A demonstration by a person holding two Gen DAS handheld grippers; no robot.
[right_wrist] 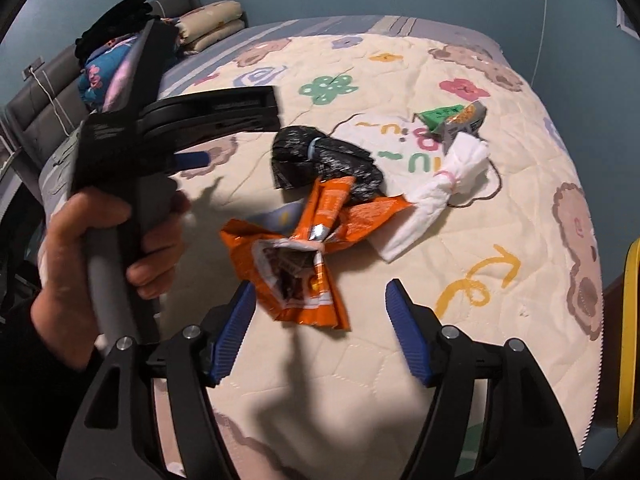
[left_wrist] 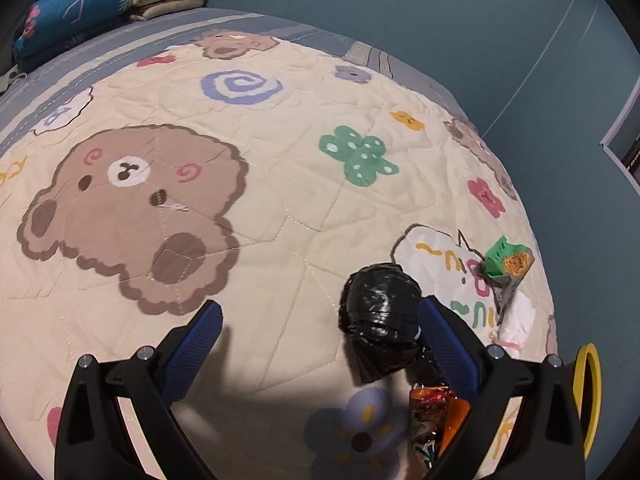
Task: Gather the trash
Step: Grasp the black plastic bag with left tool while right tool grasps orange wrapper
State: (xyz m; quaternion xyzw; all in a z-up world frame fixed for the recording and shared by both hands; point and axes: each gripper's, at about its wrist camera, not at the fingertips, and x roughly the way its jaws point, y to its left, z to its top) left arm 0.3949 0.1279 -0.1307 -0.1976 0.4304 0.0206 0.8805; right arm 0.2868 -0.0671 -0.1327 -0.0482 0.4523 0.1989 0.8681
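Trash lies on a cartoon-print bedspread. A rolled black plastic bag lies by the right fingertip of my open left gripper, partly between the jaws, not gripped. It also shows in the right wrist view. An orange snack wrapper lies just ahead of my open, empty right gripper; a part of it shows in the left wrist view. A white crumpled tissue and a green packet lie farther right. The green packet and tissue also show in the left wrist view.
Folded quilts and pillows are stacked at the bed's head. A blue wall is behind the bed. The bed's edge drops off at right, by a yellow ring-shaped object. My hand holds the left gripper body at left in the right wrist view.
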